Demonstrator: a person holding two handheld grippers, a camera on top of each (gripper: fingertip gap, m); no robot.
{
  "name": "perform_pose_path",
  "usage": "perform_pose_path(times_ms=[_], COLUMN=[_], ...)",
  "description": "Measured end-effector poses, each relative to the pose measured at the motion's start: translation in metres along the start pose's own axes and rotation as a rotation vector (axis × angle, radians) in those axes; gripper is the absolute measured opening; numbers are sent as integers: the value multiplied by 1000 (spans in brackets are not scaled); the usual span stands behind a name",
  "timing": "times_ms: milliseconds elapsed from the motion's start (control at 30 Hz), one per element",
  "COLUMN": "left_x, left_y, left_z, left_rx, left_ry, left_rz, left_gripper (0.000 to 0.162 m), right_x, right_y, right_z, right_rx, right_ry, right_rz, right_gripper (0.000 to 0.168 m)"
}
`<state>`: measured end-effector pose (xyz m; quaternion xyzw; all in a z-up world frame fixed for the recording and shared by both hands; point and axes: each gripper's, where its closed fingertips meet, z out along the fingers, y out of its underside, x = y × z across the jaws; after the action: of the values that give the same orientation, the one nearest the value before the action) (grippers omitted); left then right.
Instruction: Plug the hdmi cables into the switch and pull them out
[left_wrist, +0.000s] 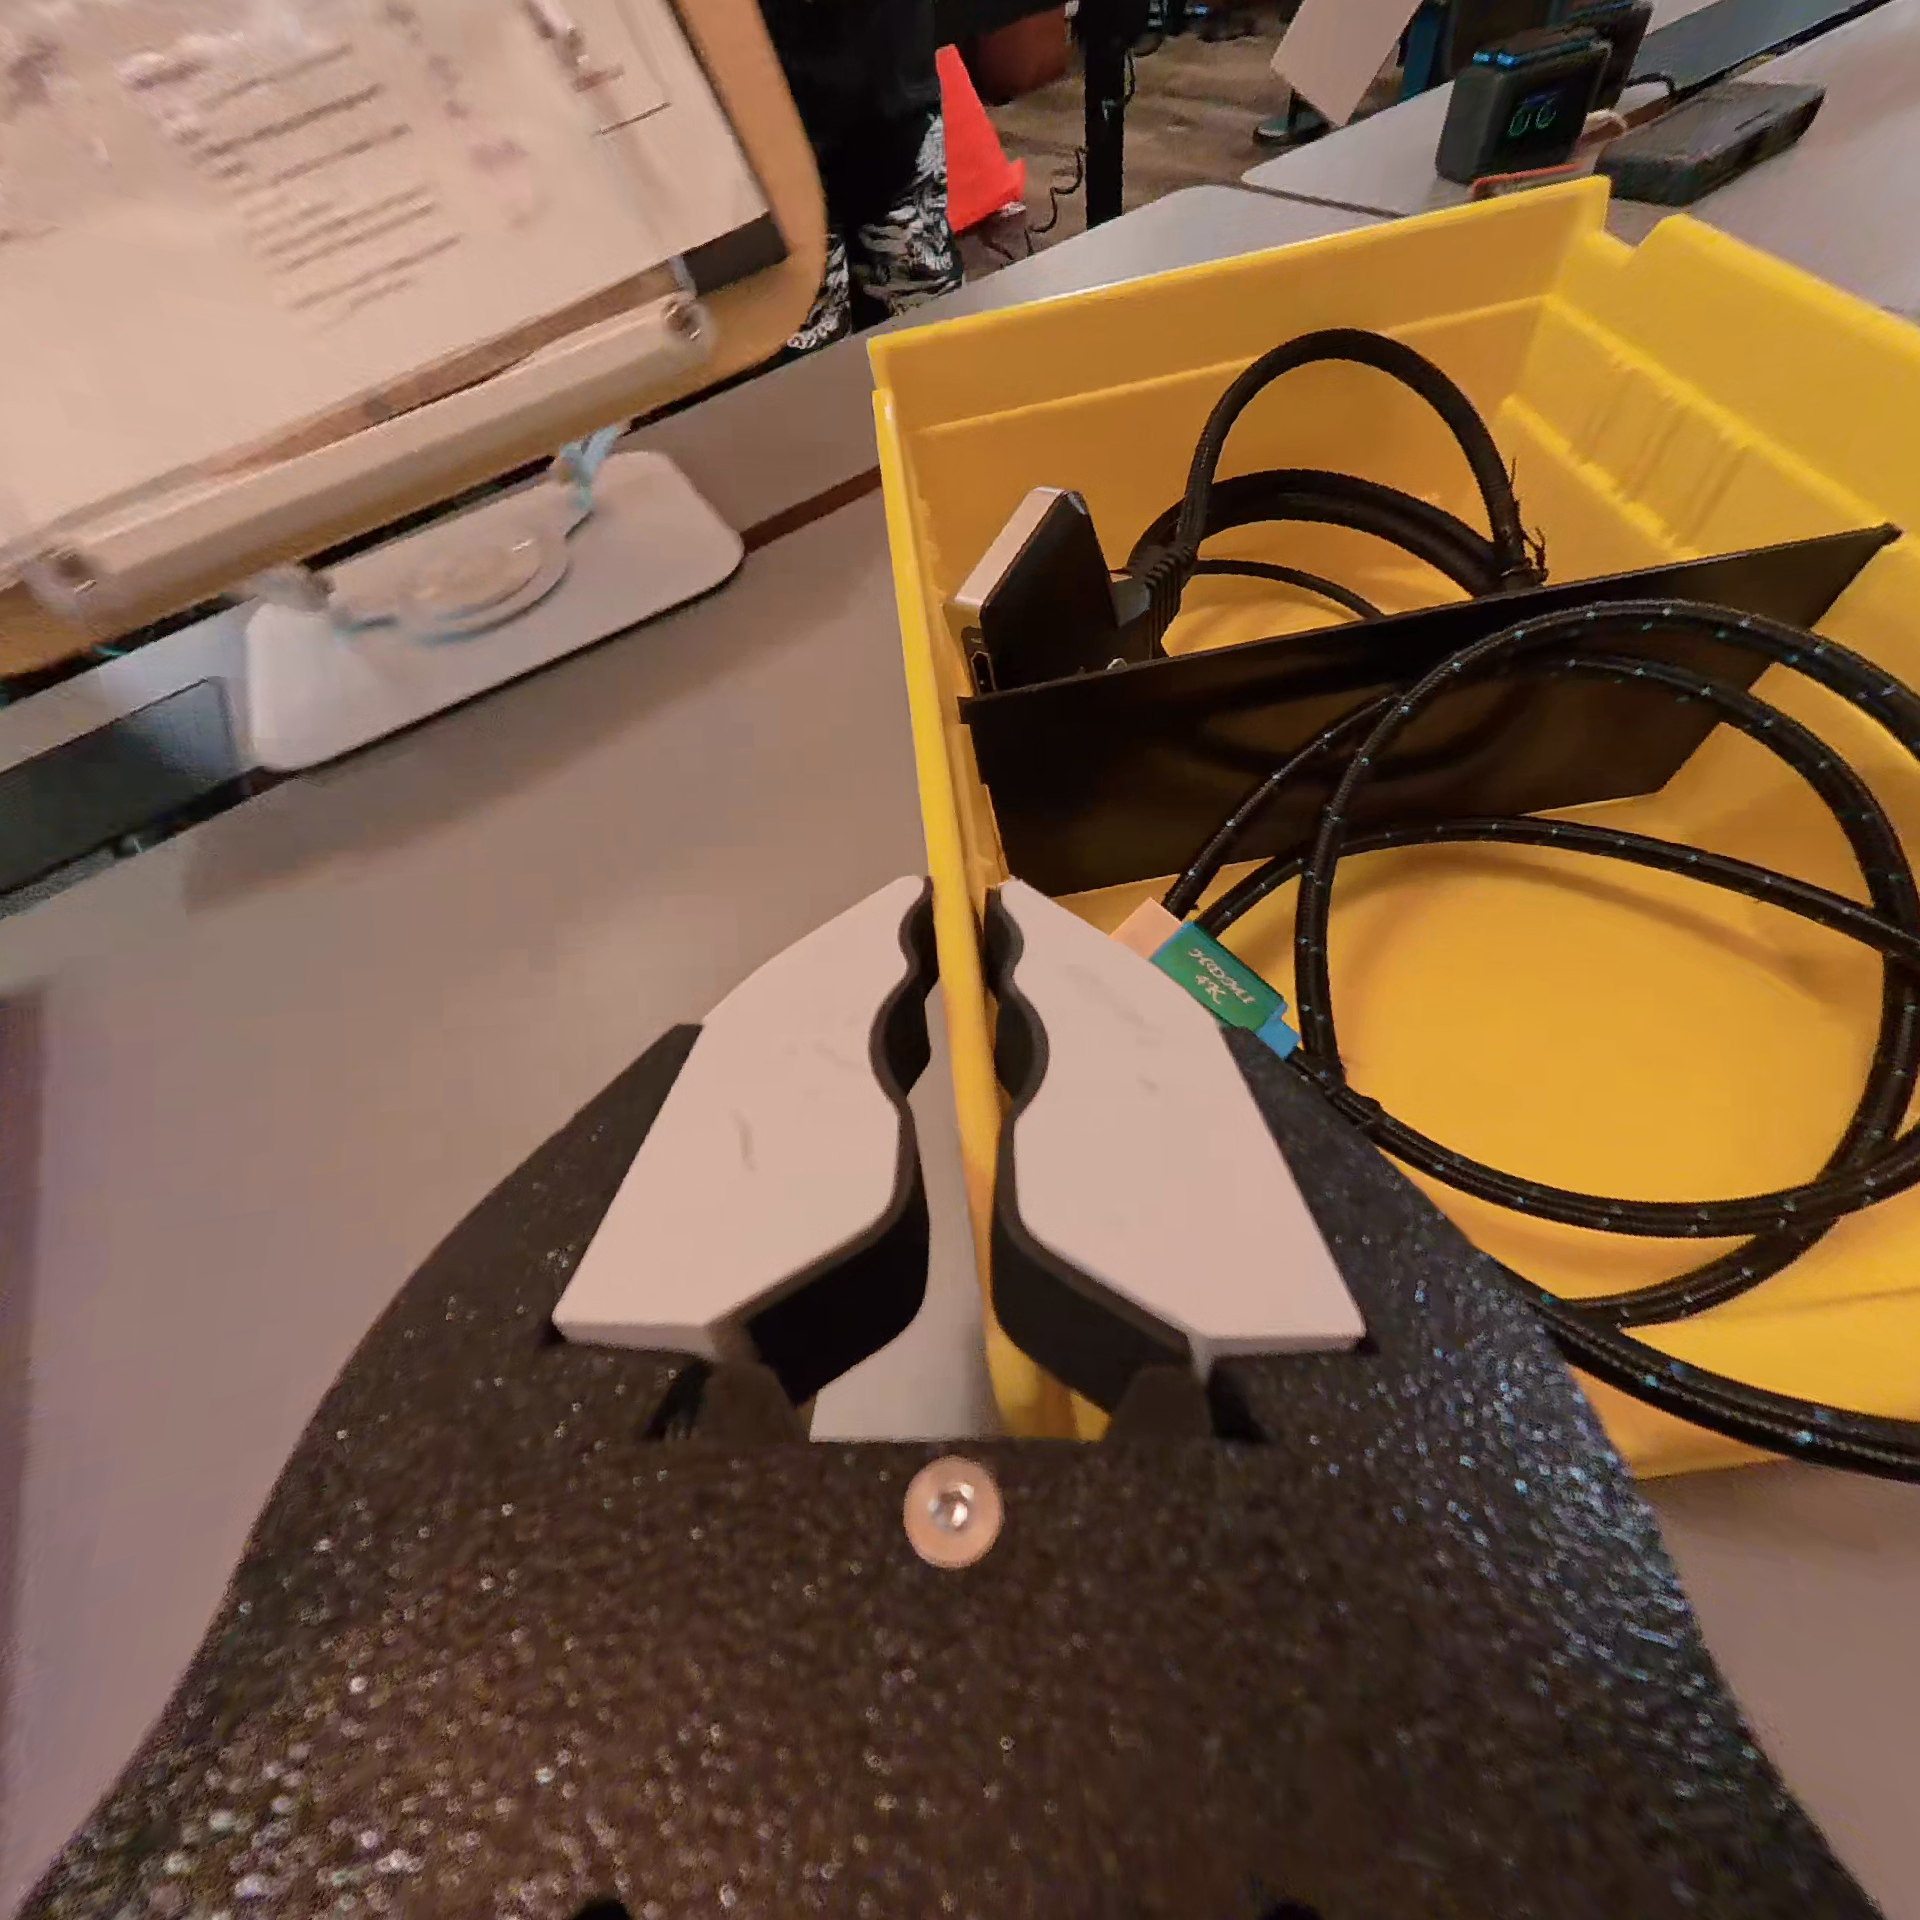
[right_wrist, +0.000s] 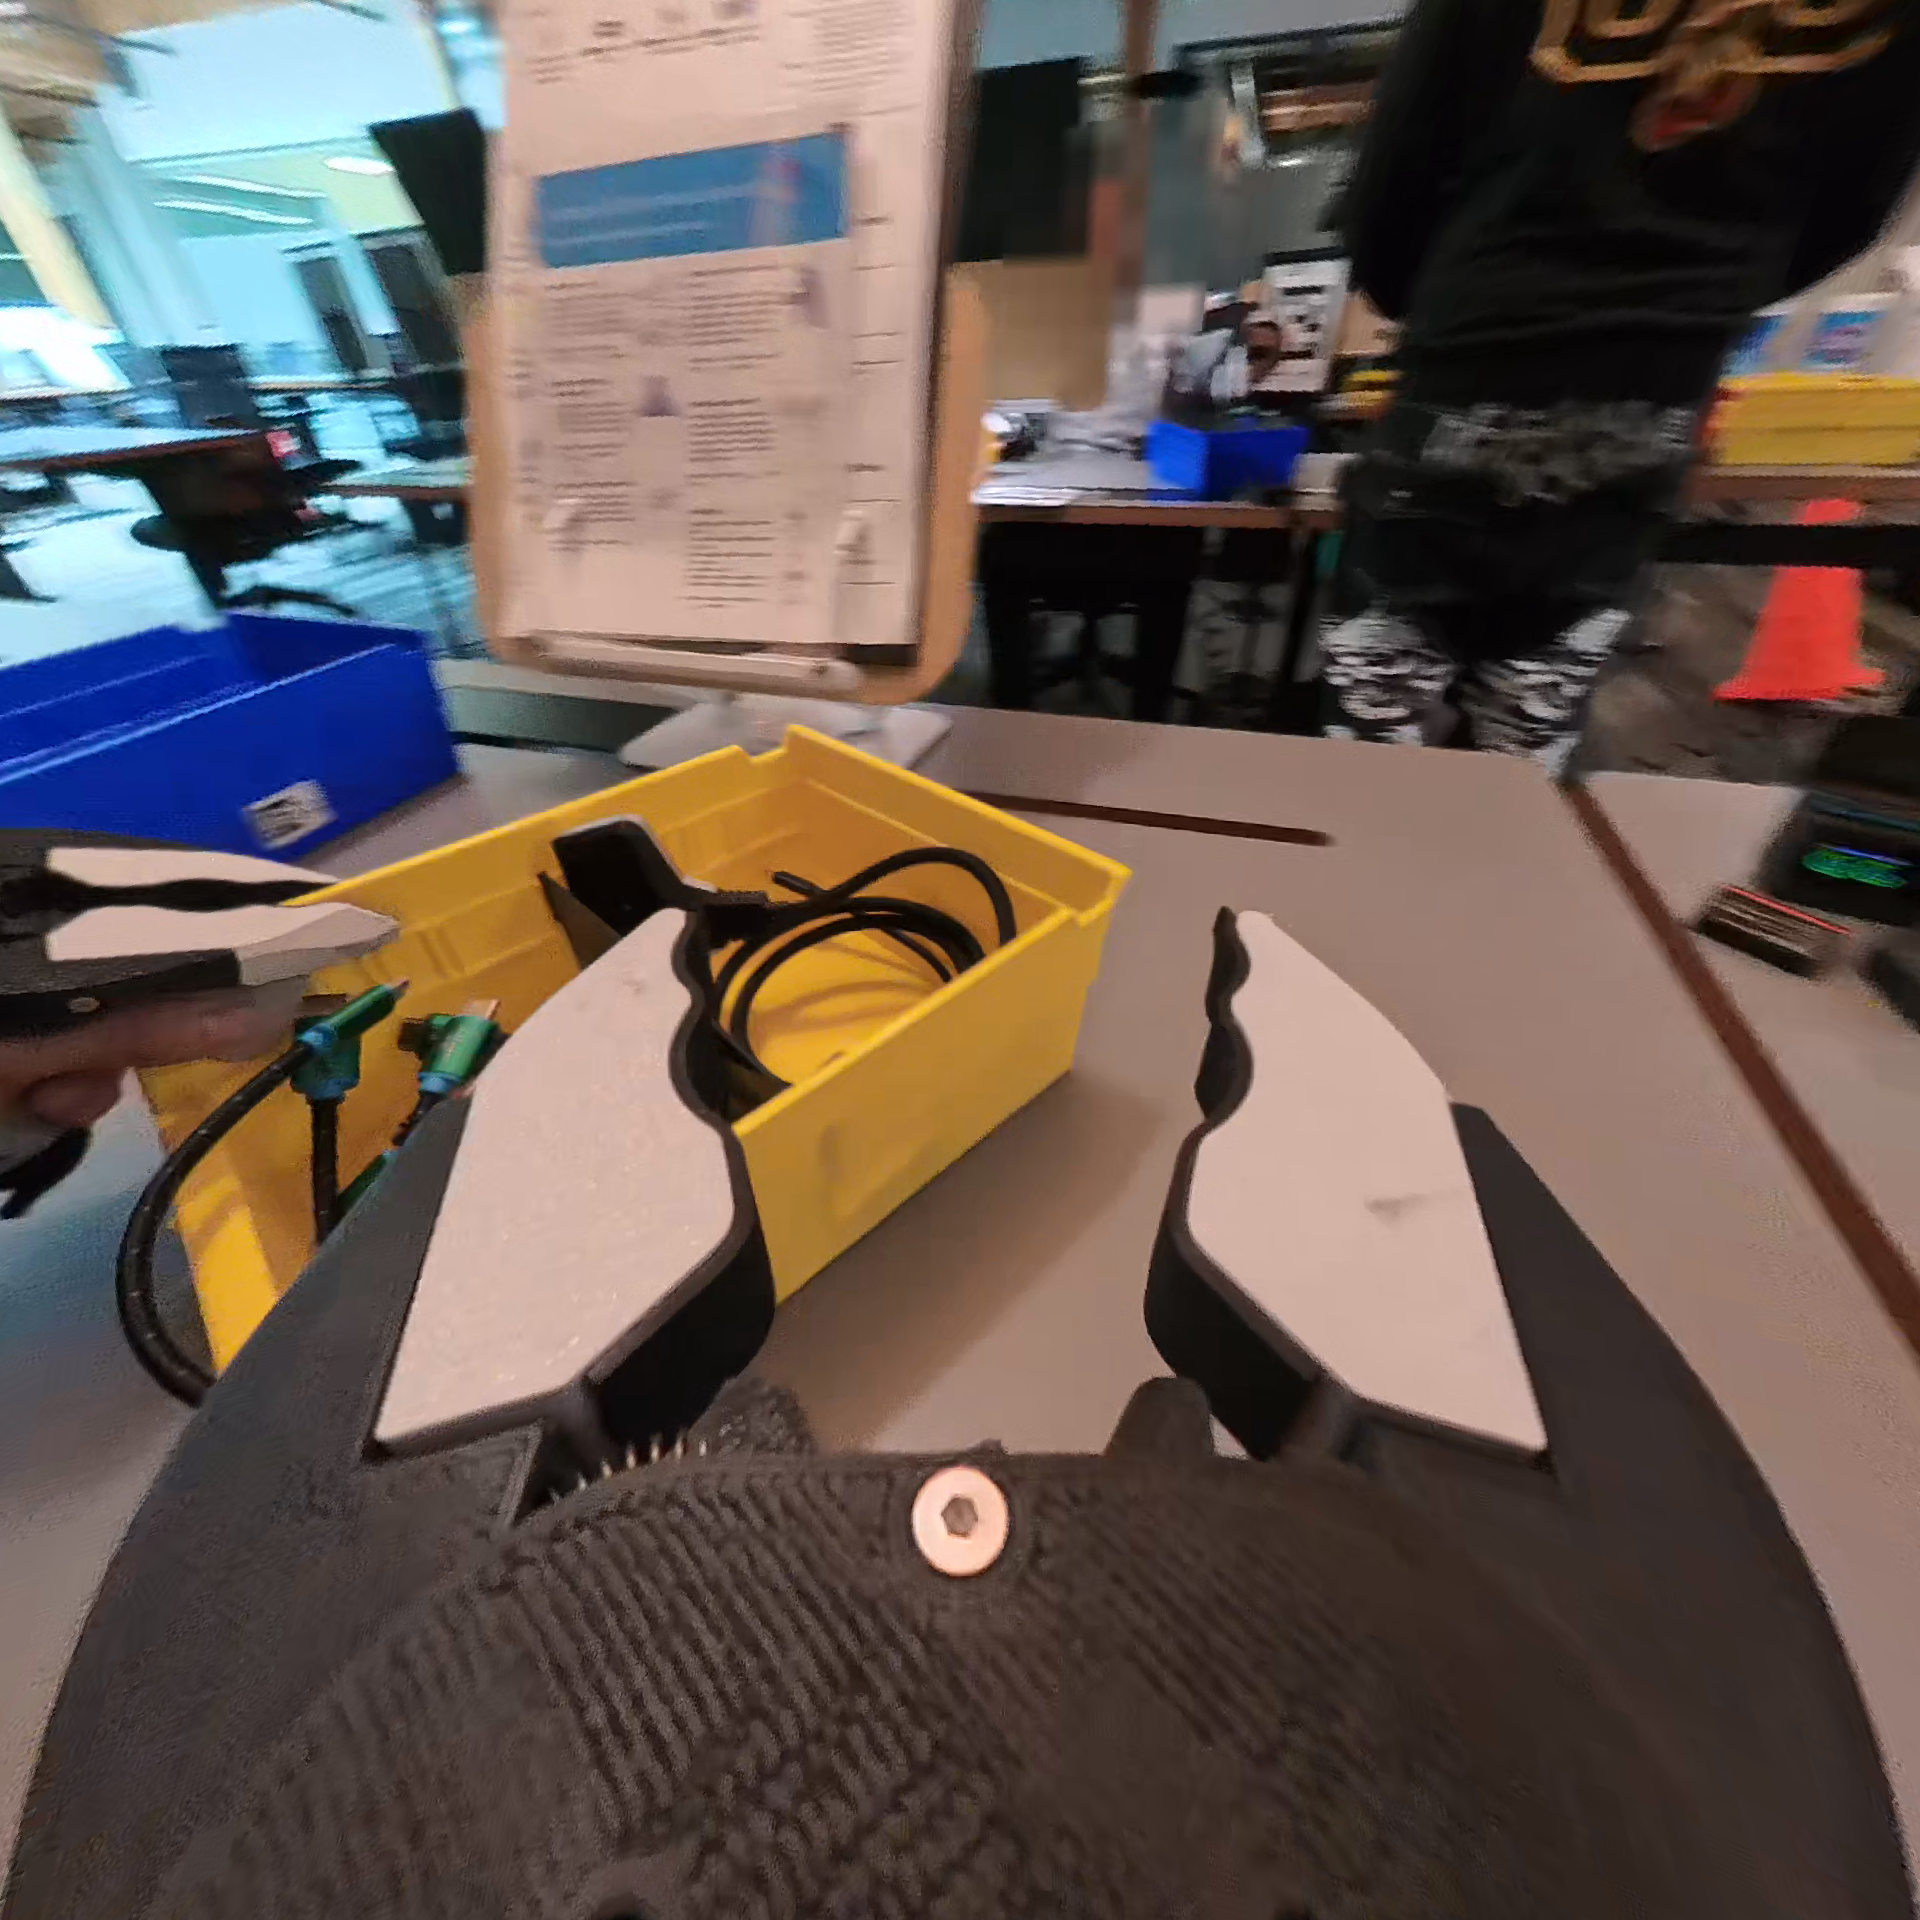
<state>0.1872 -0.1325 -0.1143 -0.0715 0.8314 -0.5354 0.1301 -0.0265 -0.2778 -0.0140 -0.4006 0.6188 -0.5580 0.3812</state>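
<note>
A yellow bin (left_wrist: 1143, 353) stands on the grey table. My left gripper (left_wrist: 961, 904) is shut on the bin's left wall, one finger outside and one inside. It also shows from the side in the right wrist view (right_wrist: 364, 925). In the bin's back compartment a grey and black hdmi switch (left_wrist: 1039, 592) leans upright behind a black divider (left_wrist: 1351, 727). Braided black hdmi cables (left_wrist: 1558, 935) with green plugs (left_wrist: 1221, 982) lie coiled in the front compartment. My right gripper (right_wrist: 951, 925) is open and empty above the table, at the bin's (right_wrist: 935, 1091) right side.
A document stand with papers (right_wrist: 717, 343) stands behind the bin. A blue bin (right_wrist: 208, 727) sits at the left. A person in dark clothes (right_wrist: 1558, 312) stands beyond the table near an orange cone (right_wrist: 1808, 613). A small device with a green display (right_wrist: 1860, 862) sits at the right.
</note>
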Motion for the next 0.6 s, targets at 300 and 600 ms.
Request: perform_pose_path(times_ms=[300,600], left_x=[-58,-86], left_y=[59,71], left_z=[-120,-140], left_rx=[8,56], left_ry=[-142,-271], left_rz=[55,68], left_gripper=[10,13], right_x=[-240,-413], right_y=[-73,-11], right_z=[103,301], right_rx=[-7,-620], right_ry=[-621,-695], right_rz=[132,142], right_gripper=[111,100])
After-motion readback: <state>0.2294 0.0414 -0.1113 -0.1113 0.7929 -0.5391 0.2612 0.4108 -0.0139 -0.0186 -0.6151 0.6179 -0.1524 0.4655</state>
